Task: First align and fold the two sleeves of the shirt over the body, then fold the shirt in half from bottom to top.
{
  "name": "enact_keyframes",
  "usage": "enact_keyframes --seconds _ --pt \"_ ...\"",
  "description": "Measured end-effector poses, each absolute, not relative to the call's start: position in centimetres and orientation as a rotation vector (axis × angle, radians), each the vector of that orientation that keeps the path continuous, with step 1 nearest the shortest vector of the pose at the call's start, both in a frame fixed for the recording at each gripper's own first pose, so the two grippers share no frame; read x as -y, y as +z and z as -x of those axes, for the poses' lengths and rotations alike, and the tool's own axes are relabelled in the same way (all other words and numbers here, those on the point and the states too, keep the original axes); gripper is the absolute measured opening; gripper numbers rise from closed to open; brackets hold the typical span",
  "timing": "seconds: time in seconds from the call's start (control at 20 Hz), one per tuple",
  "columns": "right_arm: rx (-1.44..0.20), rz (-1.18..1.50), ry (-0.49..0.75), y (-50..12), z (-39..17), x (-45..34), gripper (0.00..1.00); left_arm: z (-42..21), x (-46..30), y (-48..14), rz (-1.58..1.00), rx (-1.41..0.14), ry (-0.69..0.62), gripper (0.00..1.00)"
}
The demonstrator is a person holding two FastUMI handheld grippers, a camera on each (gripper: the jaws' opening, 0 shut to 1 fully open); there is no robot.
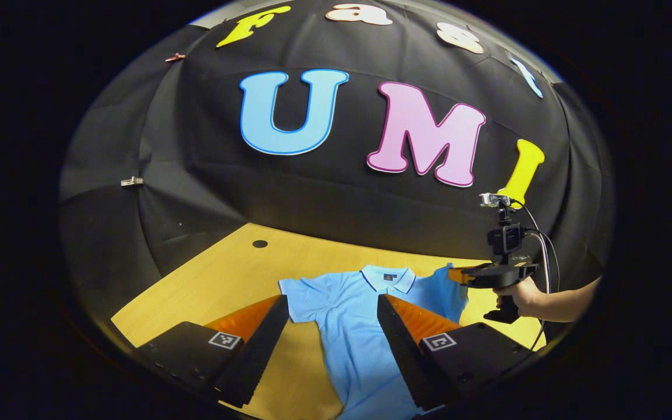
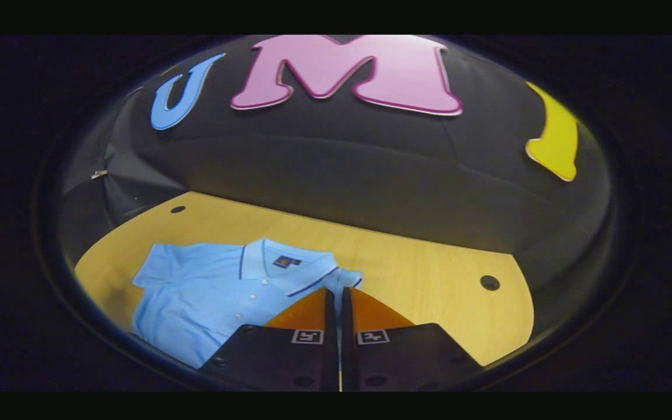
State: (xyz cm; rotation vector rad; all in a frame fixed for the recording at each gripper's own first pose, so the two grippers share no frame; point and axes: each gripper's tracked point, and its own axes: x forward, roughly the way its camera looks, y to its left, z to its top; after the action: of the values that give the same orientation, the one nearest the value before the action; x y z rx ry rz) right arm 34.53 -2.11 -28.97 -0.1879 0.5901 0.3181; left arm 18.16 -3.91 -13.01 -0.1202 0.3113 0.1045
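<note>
Nearest you in the left gripper view, your left claw (image 1: 331, 303) hangs released, its two fingers spread wide above the near part of the shirt (image 1: 359, 326) without touching it. The light blue shirt lies flat, face up, on the wooden worktop (image 1: 225, 274), collar at the far end. Your right claw (image 2: 339, 297) is clenched, fingers nearly together, with the shirt's right sleeve (image 2: 345, 279) at its tips; it seems to pinch the sleeve edge, though the cloth between the fingers is hard to make out. In the left gripper view that claw sits at the sleeve on the right, held by your hand (image 1: 514, 297). Two dark round holes (image 2: 489, 283) mark the worktop.
</note>
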Motion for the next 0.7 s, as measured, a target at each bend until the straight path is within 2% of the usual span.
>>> enact_keyframes --seconds 0.05,0.1,0.15,0.2,0.25,0.3,0.35,0.45,0.55,0.65,0.7 --pt "-0.601 0.192 0.336 -29.3 -34.1 0.5 0.06 -18.0 3.4 -13.1 0.127 -0.314 0.115 0.97" --pt "-0.615 0.193 0.354 -29.9 -33.4 -1.2 0.12 -17.7 2.7 -13.4 0.132 -0.318 0.128 0.97" --pt "-0.624 0.195 0.372 -30.4 -32.9 -2.7 0.01 -17.6 2.0 -13.6 0.137 -0.322 0.139 0.97" --pt "-0.634 0.197 0.391 -31.0 -32.4 -4.2 0.06 -17.5 1.4 -14.0 0.143 -0.326 0.15 0.97" --pt "-0.646 0.186 0.414 -31.8 -31.8 -5.8 0.02 -17.5 0.7 -14.3 0.15 -0.33 0.16 0.97" --pt "-0.666 0.156 0.446 -32.3 -31.0 -7.5 0.1 -17.5 0.0 -14.5 0.156 -0.334 0.17 0.97" --pt "-0.681 0.129 0.473 -32.8 -30.2 -9.1 0.13 -17.5 -0.6 -14.8 0.163 -0.339 0.179 0.97" --pt "-0.682 0.103 0.556 -33.1 -28.6 -11.9 0.33 -18.1 -1.6 -15.3 0.178 -0.342 0.192 0.97" --pt "-0.676 0.096 0.612 -32.8 -26.9 -13.3 0.68 -19.4 -2.6 -15.8 0.195 -0.346 0.2 0.97" --pt "-0.658 0.115 0.59 -32.4 -26.3 -12.3 0.99 -21.6 -3.2 -16.4 0.206 -0.347 0.198 0.97" --pt "-0.652 0.109 0.573 -31.9 -26.1 -11.5 0.97 -23.2 -3.4 -16.9 0.203 -0.35 0.19 0.97"
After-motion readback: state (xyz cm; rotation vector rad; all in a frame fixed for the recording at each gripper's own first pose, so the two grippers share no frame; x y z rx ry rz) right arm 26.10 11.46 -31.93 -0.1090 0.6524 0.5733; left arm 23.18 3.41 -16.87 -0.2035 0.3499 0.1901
